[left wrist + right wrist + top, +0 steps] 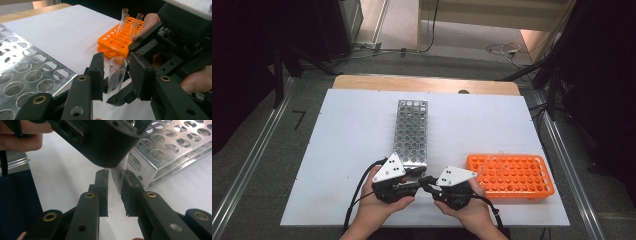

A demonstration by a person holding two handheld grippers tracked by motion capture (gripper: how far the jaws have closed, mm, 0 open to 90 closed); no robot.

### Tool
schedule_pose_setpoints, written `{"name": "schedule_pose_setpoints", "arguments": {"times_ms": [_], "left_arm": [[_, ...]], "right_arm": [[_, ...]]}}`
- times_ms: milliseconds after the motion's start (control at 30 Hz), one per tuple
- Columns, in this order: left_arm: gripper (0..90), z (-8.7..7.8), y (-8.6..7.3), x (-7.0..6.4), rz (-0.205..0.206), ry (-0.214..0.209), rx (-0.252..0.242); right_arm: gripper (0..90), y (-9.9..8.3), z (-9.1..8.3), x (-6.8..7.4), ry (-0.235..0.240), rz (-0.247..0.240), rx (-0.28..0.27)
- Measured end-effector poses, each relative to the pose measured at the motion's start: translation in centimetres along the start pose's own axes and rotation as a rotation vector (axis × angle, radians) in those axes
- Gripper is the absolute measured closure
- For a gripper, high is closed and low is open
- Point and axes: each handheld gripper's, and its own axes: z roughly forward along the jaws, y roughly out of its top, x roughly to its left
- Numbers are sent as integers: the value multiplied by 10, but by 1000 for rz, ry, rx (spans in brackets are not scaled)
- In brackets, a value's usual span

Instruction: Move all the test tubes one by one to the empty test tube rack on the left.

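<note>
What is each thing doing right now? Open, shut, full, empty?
Left gripper: jaws open, one each side of the test tube, small gaps showing.
Right gripper: jaws shut on the test tube.
Test tube: upright, empty, held off the table.
Metal rack: lying flat, its visible holes empty.
Orange rack: mostly empty, a few tubes standing in one corner.

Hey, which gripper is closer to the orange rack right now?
Right. The right gripper sits just off the near left end of the orange rack. The left gripper is farther left, by the near end of the metal rack.
</note>
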Motion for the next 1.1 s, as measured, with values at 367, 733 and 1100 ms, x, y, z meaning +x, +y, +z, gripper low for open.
{"name": "schedule_pose_setpoints", "arguments": {"times_ms": [367, 733, 1100], "left_arm": [[746, 2, 0, 0, -4, 7, 16], [750, -4, 11, 8, -18, 30, -18], [750, -8, 27, 31, -28, 71, -52]], "right_arm": [[743, 0, 0, 0, 3, -3, -4], [464, -8, -18, -6, 25, 18, -68], [9, -32, -56, -24, 51, 74, -124]]}}
